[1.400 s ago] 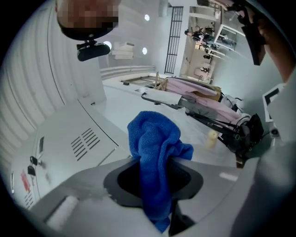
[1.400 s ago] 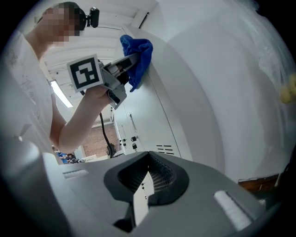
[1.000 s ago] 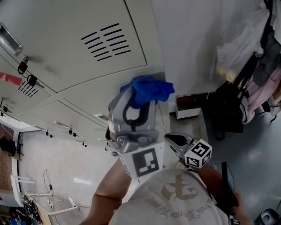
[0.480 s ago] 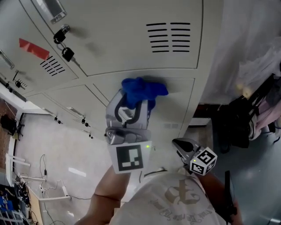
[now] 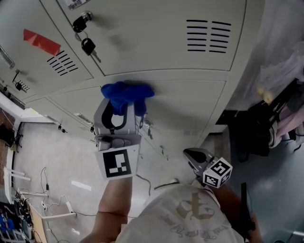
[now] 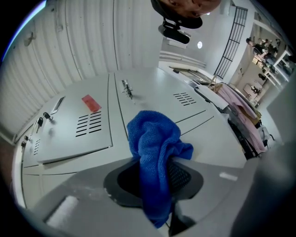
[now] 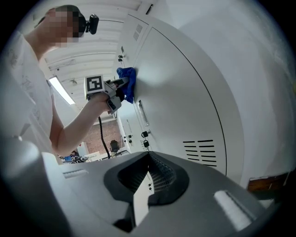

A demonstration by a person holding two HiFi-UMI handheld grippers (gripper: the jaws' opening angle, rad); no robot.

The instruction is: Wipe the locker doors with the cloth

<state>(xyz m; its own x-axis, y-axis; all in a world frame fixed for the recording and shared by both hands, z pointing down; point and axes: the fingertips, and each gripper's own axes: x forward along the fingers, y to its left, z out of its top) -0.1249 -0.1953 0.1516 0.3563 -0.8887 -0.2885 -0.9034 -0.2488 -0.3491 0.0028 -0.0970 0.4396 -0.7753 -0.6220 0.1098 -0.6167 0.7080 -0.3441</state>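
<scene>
Upper left of the head view: padlock (image 5: pixel 88 46) hanging from a neighbouring door, clear of the work. Left of centre: left gripper (image 5: pixel 124 100) clamped on the blue cloth (image 5: pixel 127 92), wad pressed against the grey locker door (image 5: pixel 190 102), apparently to bear on the panel while wiping. Contact face hidden behind the bunched cloth; jaw tips buried in it. Lower right: right gripper (image 5: pixel 189 153) held low, off the door, jaws pressed together on nothing, presumably parked. Right frame edge: hanging bags, cut off.

No text reads clearly (white label (image 5: pixel 76 4) on locker door (image 5: pixel 156 38) blurs).
</scene>
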